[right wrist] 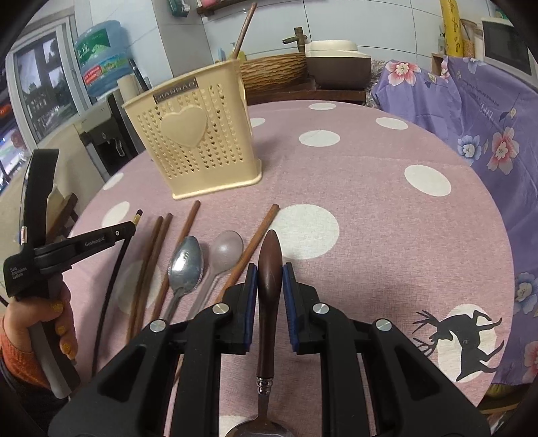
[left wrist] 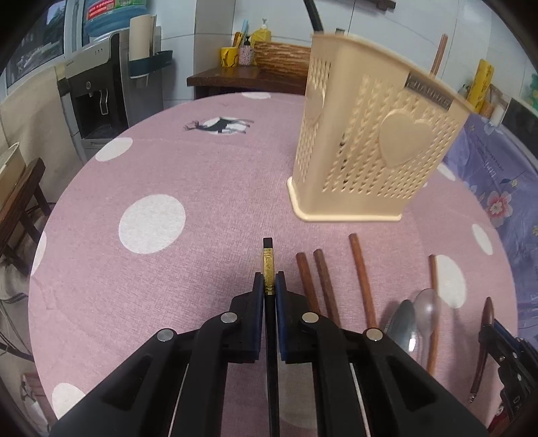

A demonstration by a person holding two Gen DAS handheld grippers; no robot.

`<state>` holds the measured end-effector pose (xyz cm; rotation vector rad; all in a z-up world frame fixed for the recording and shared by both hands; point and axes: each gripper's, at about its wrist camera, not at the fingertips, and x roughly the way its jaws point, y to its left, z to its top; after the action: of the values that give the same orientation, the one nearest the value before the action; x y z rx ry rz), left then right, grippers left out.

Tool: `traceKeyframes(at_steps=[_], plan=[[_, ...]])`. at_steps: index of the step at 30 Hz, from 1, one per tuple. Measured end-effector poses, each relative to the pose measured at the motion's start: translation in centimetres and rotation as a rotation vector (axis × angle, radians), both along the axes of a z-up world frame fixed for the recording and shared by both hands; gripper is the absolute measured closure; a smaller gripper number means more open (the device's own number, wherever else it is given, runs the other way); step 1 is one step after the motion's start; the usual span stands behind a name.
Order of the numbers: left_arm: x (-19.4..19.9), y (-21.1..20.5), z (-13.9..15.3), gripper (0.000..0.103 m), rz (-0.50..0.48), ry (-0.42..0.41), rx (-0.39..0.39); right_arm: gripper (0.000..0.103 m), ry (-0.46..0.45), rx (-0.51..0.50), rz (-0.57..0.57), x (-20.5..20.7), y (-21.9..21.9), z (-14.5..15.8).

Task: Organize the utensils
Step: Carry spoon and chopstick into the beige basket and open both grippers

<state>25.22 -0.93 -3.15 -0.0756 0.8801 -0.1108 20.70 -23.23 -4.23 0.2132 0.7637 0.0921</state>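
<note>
Your left gripper (left wrist: 269, 285) is clamped on the black gold-banded chopstick (left wrist: 268, 265), right gripper (right wrist: 269, 279) on the dark wooden-handled spoon (right wrist: 268, 269); watch both long tails snagging the loose brown wooden chopsticks (right wrist: 158, 255) before the cream perforated plastic holder (right wrist: 195, 141) beyond.

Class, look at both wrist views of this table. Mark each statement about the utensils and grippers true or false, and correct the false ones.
1. The left gripper is shut on a black chopstick. True.
2. The right gripper holds a brown-handled spoon. True.
3. The cream holder lies on its side. False: it stands upright.
4. The holder is empty. False: a brown chopstick sticks out of it.
5. A metal spoon lies beside a clear plastic spoon. True.
</note>
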Motion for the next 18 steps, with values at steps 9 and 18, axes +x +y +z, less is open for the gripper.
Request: traceKeyframes(at_steps=[9, 18], plan=[[-3.5, 2.6, 7.4, 0.095, -0.030, -0.188, -0.081, 0.087, -0.099, 0.074, 0.016, -1.4, -2.0, 4.4], [-4.7, 4.2, 12.2, 0.095, -0.018, -0.334, -0.083, 0.087, -0.196, 0.027, -0.016, -1.8, -3.1, 8.5]])
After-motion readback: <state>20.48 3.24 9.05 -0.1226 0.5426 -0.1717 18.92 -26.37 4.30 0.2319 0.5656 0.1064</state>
